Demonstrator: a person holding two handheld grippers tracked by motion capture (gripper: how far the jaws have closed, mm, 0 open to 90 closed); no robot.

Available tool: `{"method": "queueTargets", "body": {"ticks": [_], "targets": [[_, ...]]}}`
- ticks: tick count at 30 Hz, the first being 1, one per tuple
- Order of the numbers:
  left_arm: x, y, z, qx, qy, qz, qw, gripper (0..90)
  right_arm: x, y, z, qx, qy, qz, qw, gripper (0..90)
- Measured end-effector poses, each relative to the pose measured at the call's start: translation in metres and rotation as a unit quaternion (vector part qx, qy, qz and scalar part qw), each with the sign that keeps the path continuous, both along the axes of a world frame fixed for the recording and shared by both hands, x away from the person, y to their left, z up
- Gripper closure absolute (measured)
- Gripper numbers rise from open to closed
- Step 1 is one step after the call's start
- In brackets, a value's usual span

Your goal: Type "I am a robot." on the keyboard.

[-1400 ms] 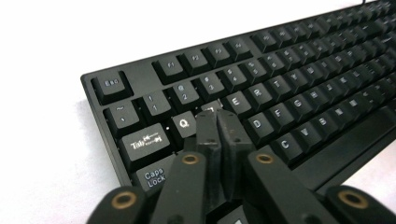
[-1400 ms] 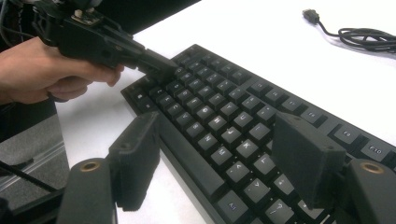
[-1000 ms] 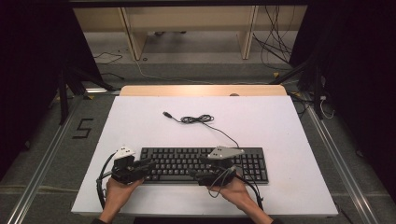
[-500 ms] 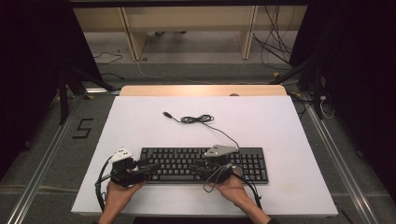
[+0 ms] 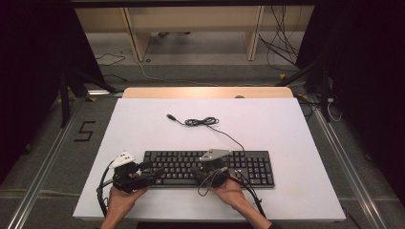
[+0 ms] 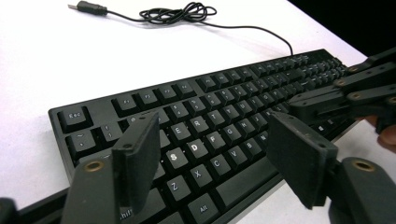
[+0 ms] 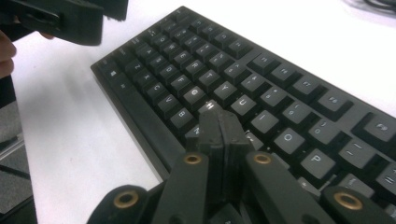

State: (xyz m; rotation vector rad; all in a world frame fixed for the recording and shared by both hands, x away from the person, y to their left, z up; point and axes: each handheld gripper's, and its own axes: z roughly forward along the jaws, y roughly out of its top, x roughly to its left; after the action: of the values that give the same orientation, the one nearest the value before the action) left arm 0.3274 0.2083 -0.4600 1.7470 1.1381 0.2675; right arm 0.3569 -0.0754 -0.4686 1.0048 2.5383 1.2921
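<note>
A black keyboard (image 5: 181,162) lies flat near the front of the white table (image 5: 286,129). My left gripper (image 5: 153,171) hovers over its left end. Its jaws have just been opening and stand wide apart in the left gripper view (image 6: 212,123), above the S, D and F keys (image 6: 194,148), with nothing between them. My right gripper (image 5: 198,171) is over the middle of the keyboard (image 7: 261,70). Its jaws have just been closing and are now shut, pads together, with nothing in them. Its tip (image 7: 217,116) is right at the H key; contact is unclear.
The keyboard's thin black cable (image 5: 200,122) runs back across the table in a loose coil and ends in a USB plug (image 5: 169,116). A wooden strip (image 5: 205,92) borders the table's far edge. Floor cables (image 5: 282,52) lie beyond it.
The right gripper's jaws have gone from wide open to shut, and it has dropped slightly toward the keys. The left gripper's jaws have opened wider, with that hand nearly still.
</note>
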Motion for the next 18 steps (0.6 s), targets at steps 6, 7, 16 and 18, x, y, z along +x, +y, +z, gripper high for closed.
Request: {"method": "queueTargets", "body": {"ticks": [6,7,16,18], "targets": [[-0.0020,0.0001,0.0022,-0.002,-0.017,-0.003,0.9998,30.5,0.0010,0.0046,-0.0044,-0.009,0.007,0.003,0.9999,90.0],[-0.0023,0.0001,0.0025,-0.003,-0.020,-0.003,0.9998,30.4,0.0012,0.0048,-0.0047,-0.009,0.007,0.003,0.9999,90.0],[-0.0038,0.0001,0.0036,-0.006,-0.026,0.001,0.9996,28.8,0.0024,0.0070,-0.0068,-0.012,0.010,0.005,0.9999,90.0],[-0.0041,0.0003,0.0039,-0.005,-0.029,0.000,0.9996,28.7,0.0029,0.0072,-0.0073,-0.014,0.011,0.004,0.9998,90.0]]}}
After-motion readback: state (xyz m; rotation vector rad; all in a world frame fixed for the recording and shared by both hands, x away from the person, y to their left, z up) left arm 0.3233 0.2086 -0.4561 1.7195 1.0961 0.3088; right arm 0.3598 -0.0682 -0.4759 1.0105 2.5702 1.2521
